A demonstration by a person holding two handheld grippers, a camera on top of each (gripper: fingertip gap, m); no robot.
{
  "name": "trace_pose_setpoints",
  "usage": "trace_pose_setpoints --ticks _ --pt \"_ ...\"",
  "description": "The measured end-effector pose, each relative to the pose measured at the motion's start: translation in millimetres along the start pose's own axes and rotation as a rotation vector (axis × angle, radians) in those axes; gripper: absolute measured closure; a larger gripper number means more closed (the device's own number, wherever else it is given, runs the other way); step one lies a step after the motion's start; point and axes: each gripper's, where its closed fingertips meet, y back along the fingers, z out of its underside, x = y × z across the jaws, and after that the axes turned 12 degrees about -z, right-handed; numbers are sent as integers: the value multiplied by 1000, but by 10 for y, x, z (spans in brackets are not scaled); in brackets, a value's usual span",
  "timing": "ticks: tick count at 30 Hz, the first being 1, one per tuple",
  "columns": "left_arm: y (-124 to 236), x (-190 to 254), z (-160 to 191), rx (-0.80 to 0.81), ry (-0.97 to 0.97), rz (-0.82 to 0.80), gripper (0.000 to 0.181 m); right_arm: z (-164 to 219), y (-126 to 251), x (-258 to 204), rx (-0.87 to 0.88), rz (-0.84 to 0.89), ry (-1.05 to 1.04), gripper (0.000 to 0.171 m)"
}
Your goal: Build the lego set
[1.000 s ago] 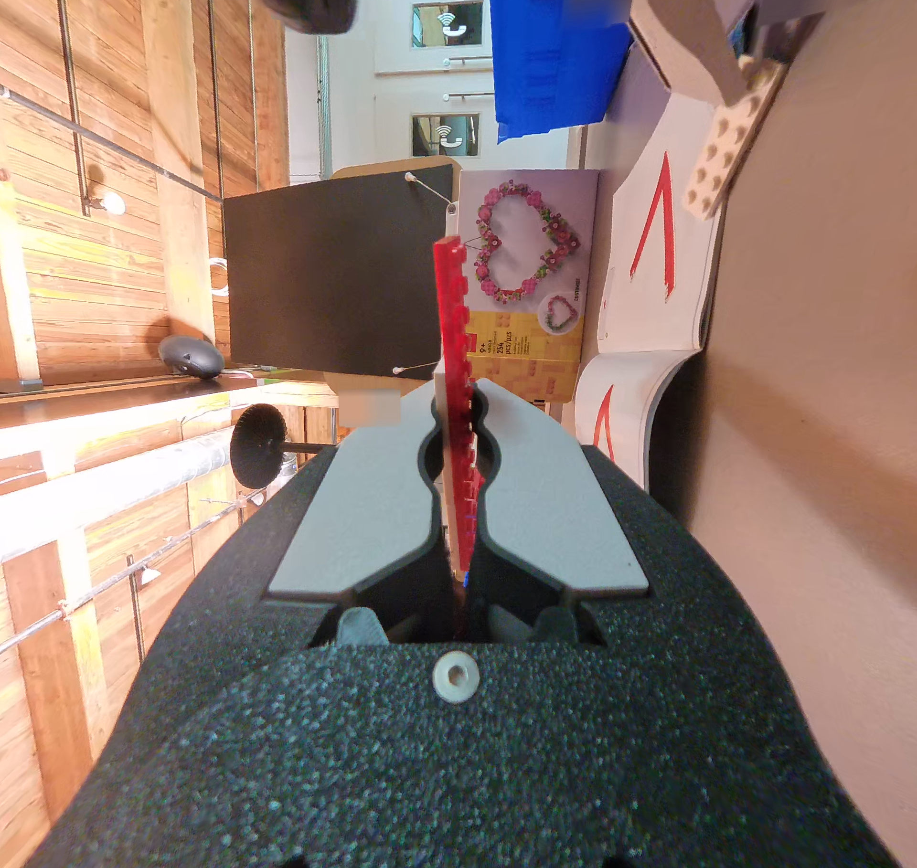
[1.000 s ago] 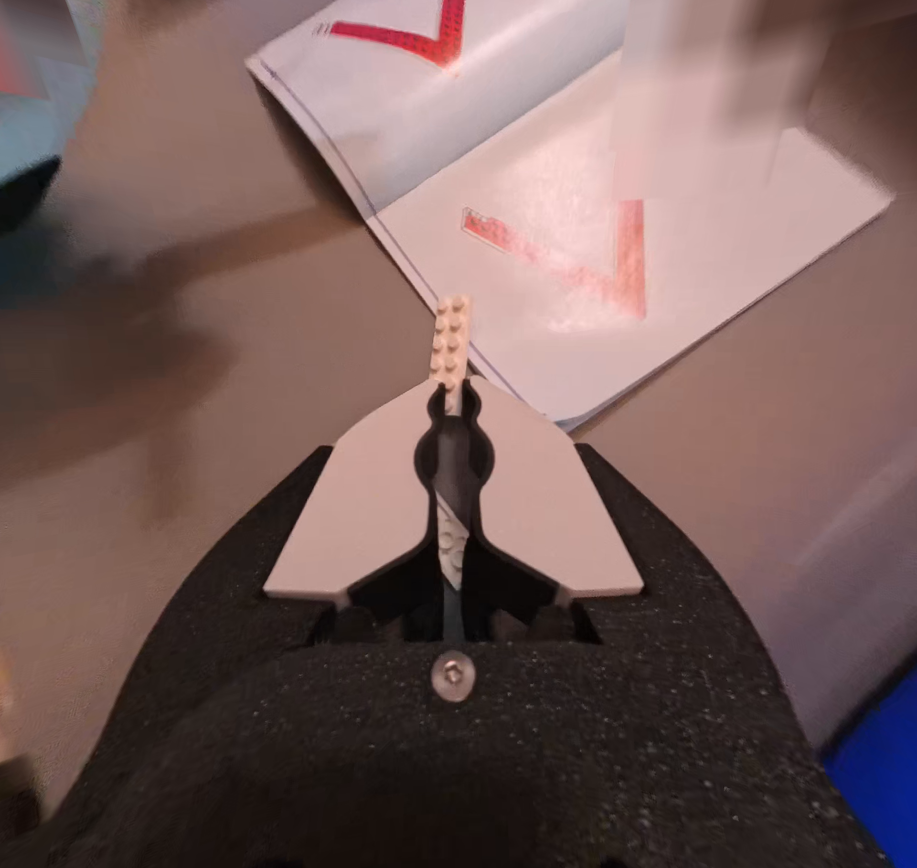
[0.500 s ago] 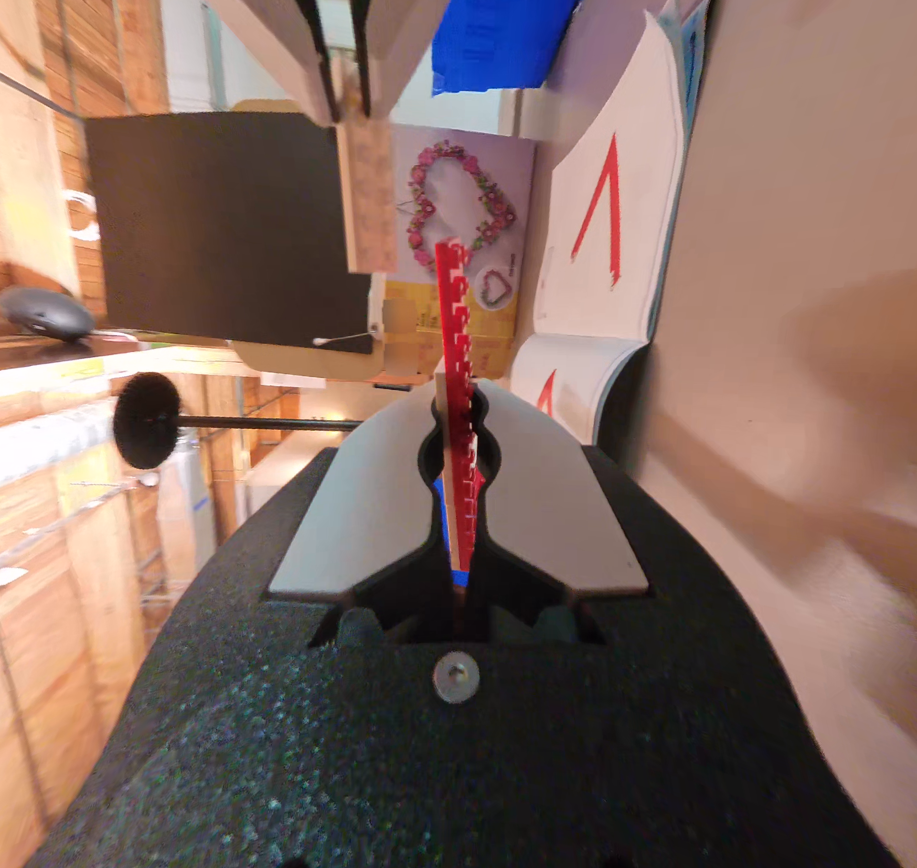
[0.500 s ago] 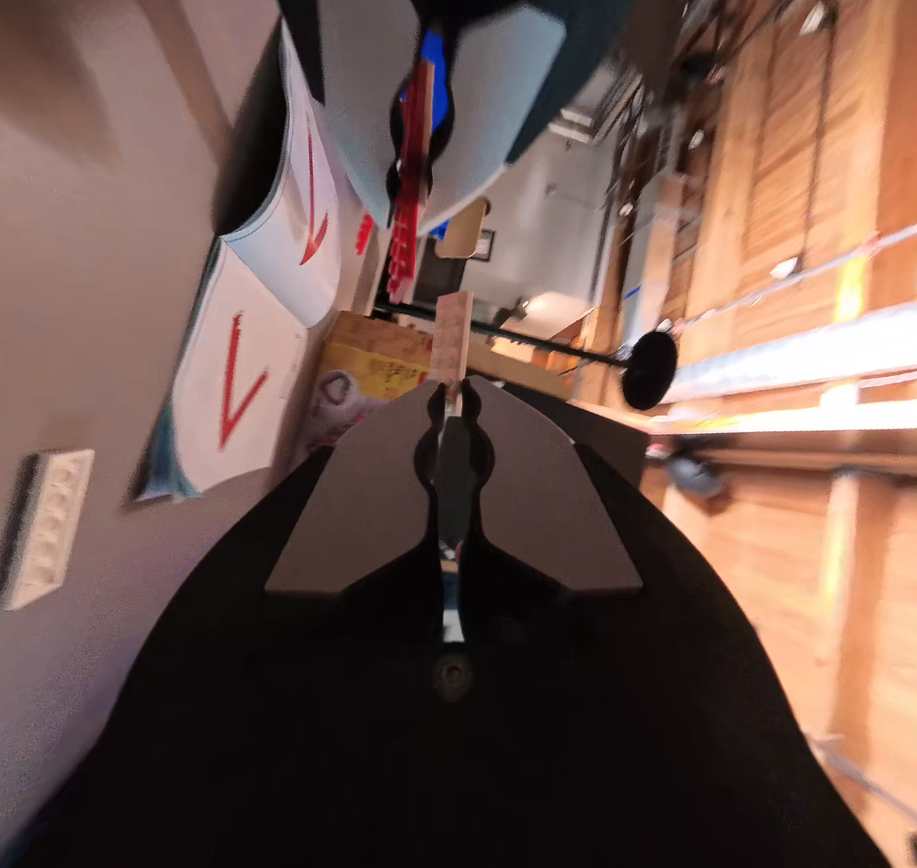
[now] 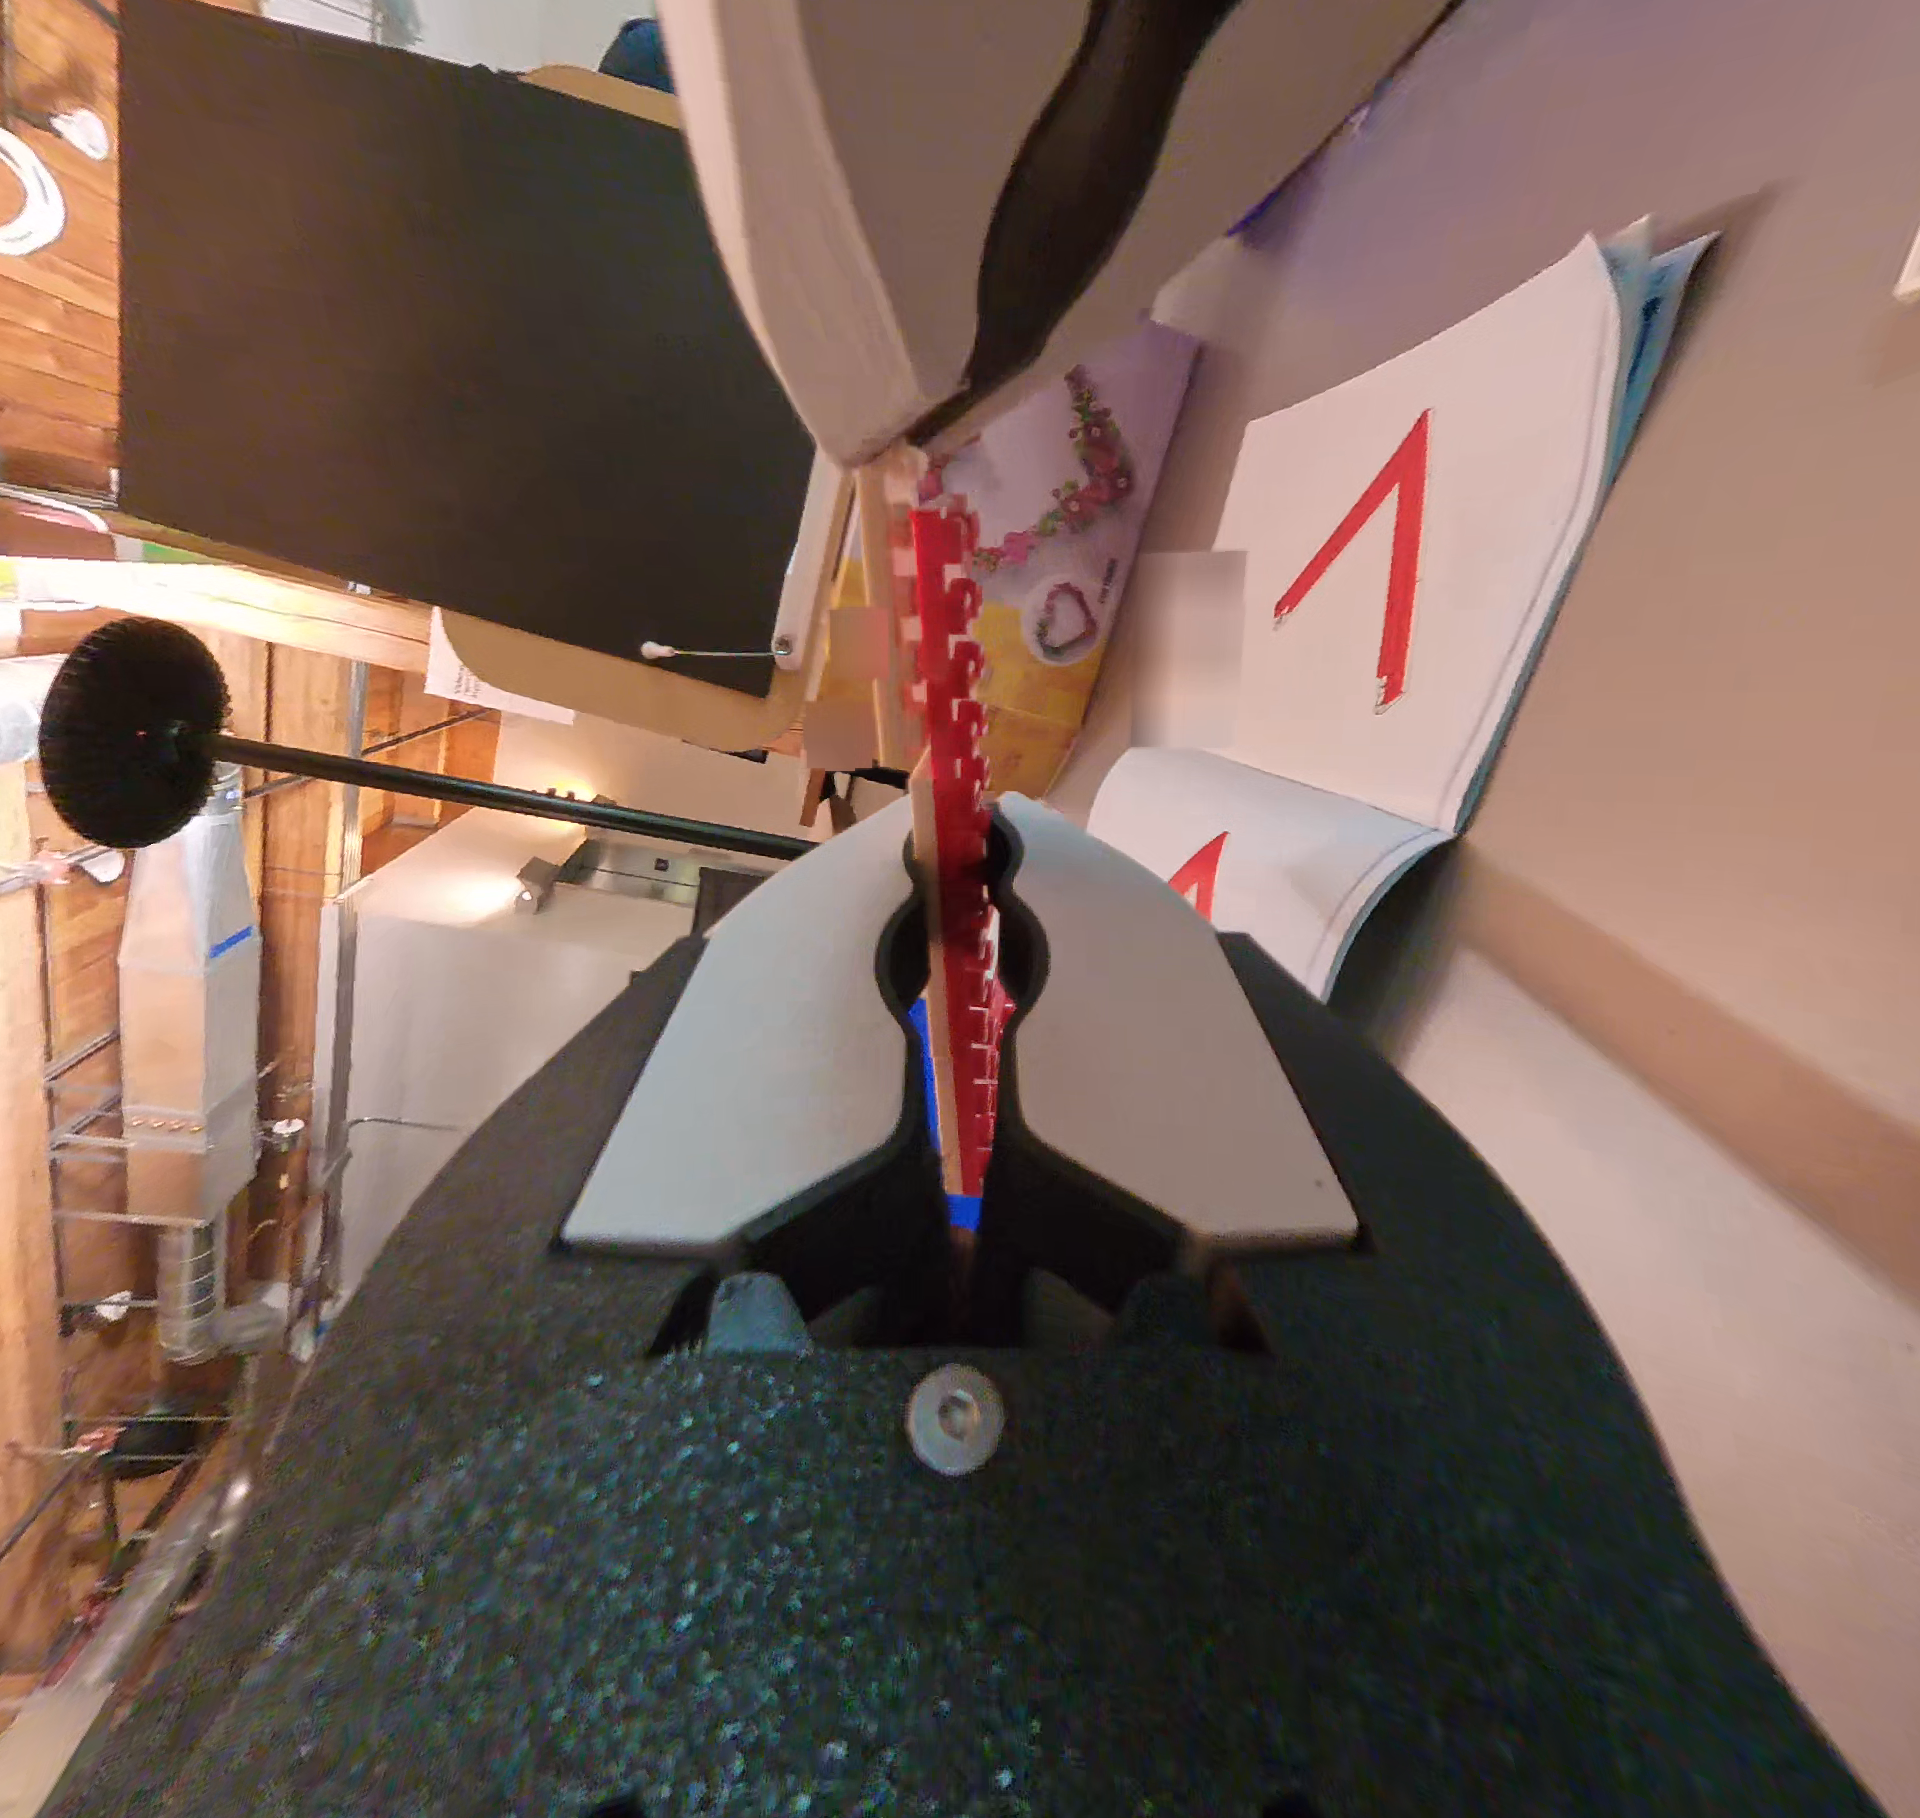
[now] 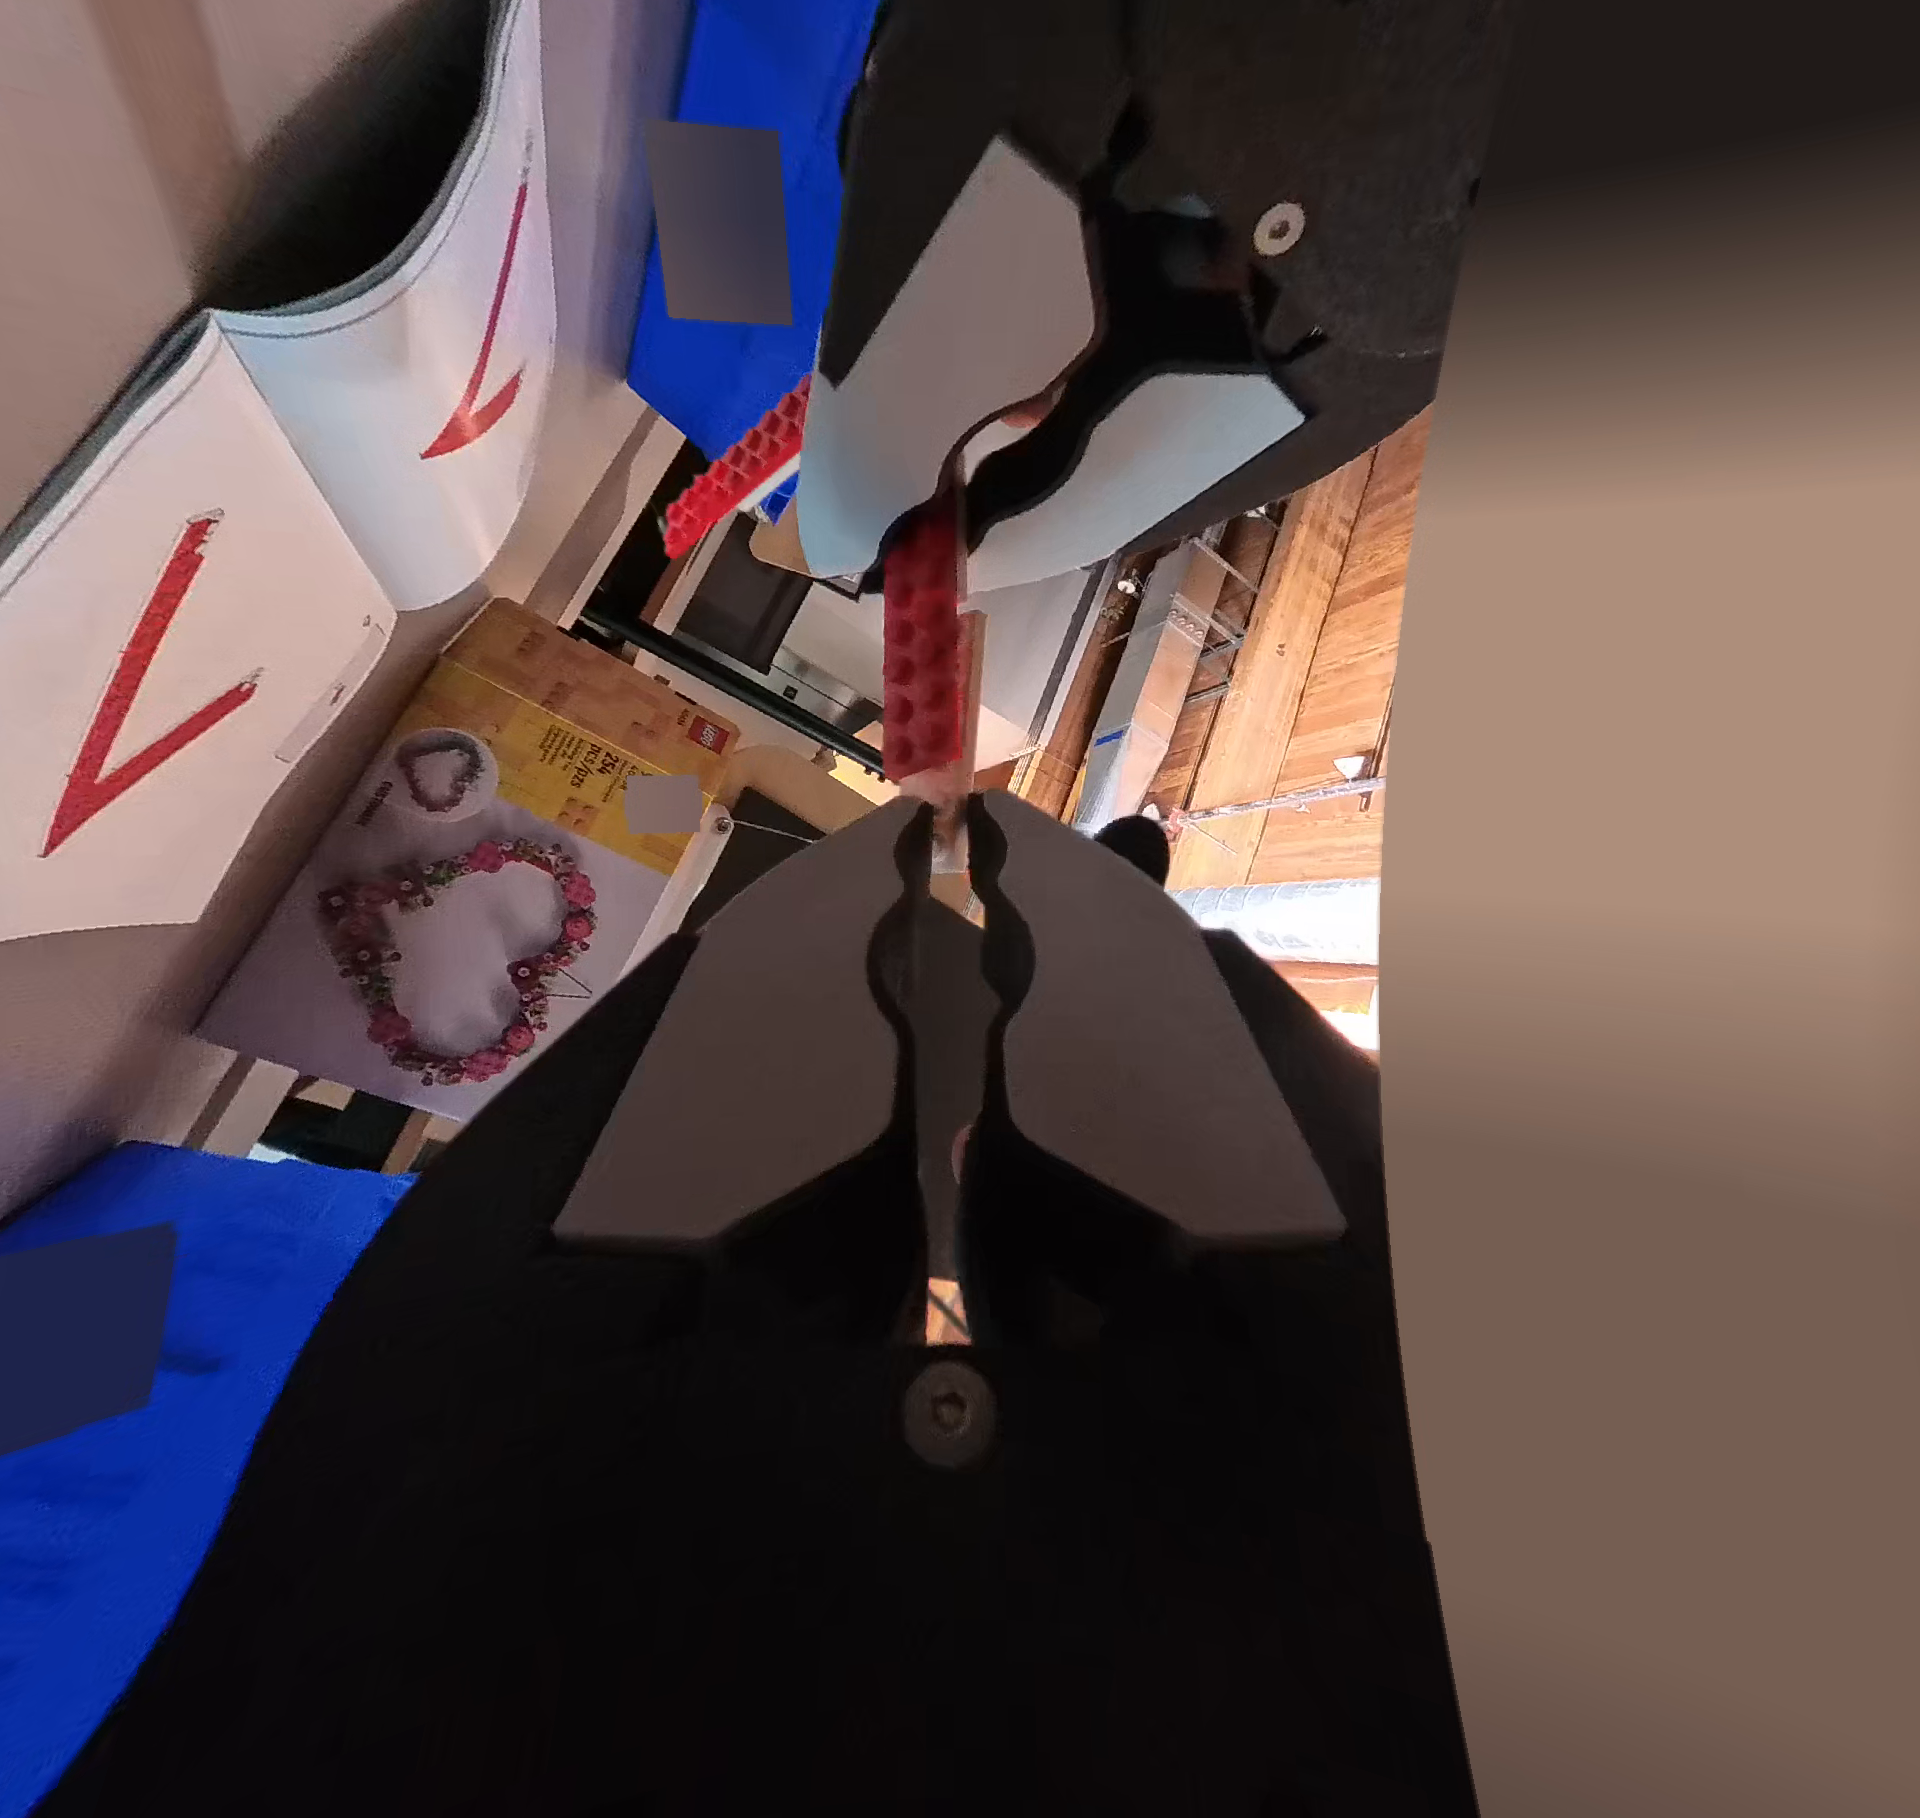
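The left tool (image 5: 961,833) clamps a long red lego strip (image 5: 951,729), whose far end meets a tan plate (image 6: 948,833) pinched by the right tool (image 6: 948,818).

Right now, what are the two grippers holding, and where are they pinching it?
The left gripper pinches the red Lego strip near its lower end. The right gripper pinches a thin tan plate by one end.

Long red lego strip (image 5: 951,781) – tan plate (image 6: 948,812) meeting its tip
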Motion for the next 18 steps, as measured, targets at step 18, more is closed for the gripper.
trace_pose_setpoints --ticks 18 --pt "-123 -146 54 -86 19 -55 175 129 -110 91 -50 -32 94 165"
